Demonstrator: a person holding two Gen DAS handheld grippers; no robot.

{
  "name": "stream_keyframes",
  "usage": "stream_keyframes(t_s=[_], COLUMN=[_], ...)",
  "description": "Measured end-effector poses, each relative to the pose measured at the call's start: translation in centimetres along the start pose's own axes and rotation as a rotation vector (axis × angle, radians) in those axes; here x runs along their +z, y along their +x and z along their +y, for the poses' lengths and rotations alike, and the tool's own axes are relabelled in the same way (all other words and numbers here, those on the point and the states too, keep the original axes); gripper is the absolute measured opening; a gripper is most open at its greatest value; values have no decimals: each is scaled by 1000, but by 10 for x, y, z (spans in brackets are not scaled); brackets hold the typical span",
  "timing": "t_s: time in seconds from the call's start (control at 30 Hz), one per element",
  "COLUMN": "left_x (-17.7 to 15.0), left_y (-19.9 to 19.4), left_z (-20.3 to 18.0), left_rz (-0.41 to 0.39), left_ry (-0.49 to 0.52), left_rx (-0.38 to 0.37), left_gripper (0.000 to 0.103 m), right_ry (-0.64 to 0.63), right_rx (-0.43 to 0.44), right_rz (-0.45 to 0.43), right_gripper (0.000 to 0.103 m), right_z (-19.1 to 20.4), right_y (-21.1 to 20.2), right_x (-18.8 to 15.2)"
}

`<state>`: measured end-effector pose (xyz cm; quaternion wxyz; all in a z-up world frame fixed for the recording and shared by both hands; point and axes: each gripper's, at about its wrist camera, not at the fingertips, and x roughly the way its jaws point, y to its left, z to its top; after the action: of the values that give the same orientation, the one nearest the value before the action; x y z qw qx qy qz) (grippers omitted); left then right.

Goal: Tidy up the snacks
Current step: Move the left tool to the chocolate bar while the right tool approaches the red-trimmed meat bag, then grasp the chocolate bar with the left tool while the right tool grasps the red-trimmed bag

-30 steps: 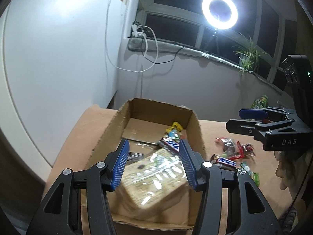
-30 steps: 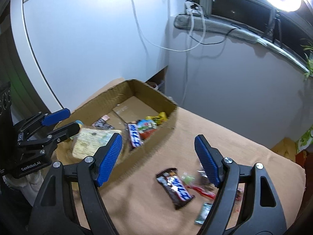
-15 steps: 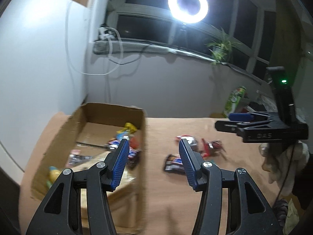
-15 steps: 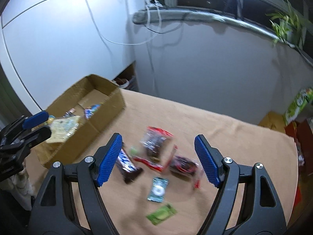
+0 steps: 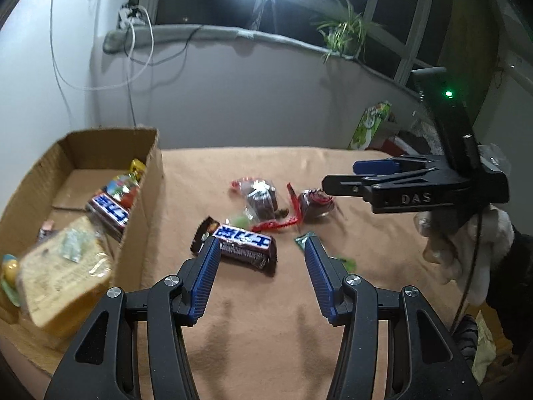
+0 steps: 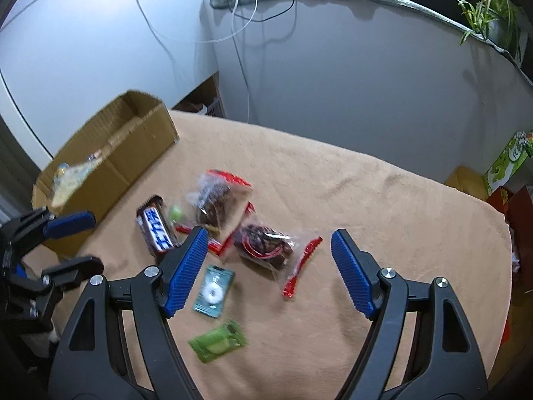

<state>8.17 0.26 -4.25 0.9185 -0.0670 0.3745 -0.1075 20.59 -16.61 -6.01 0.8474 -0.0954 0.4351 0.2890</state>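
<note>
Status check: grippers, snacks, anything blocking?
Left gripper open, empty. Right gripper open, empty. Dark blue-labelled chocolate bar on tan cloth, beside brown cardboard box. Nothing blocking.

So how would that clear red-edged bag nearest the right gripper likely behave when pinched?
The clear bag looks crinkly and loose, so it would probably flop and deform. Its glossy film may slip between the pads. The dark lumpy contents seem small, so probably light.

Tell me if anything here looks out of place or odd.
Nothing is damaged or spilled. Several snacks lie loose on the tan cloth outside the cardboard box: a chocolate bar, two clear red-edged packets, a teal sachet and a green sachet.
</note>
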Motion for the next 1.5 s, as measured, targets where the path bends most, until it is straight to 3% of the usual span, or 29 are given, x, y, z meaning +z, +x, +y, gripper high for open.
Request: stream_keyframes(t_s=[0.23, 0.53, 0.67, 0.93, 1.07, 1.13, 1.5], left_x=[-6, 1, 4, 1, 0, 0, -1], left_y=[30, 54, 63, 79, 79, 79, 77], left_z=[7, 5, 8, 0, -1, -2, 3], left_rz=[85, 112, 115, 134, 134, 132, 119], left_ry=[-56, -99, -118, -48, -32, -25, -31], left_rx=[17, 60, 95, 174, 182, 181, 181], left_gripper=[52, 54, 56, 56, 56, 56, 35], right_ry=[-72, -172, -185, -202, -212, -215, -245], right_rx=[30, 71, 91, 100, 104, 104, 45], right_rz=[-5, 25, 45, 61, 76, 83, 111], right_gripper=[79, 79, 72, 71, 60, 59, 59], right_z=[4, 13, 12, 7, 7, 6, -1], right_y=[10, 28, 36, 47, 52, 54, 41], right_x=[2, 8, 6, 0, -1, -4, -23])
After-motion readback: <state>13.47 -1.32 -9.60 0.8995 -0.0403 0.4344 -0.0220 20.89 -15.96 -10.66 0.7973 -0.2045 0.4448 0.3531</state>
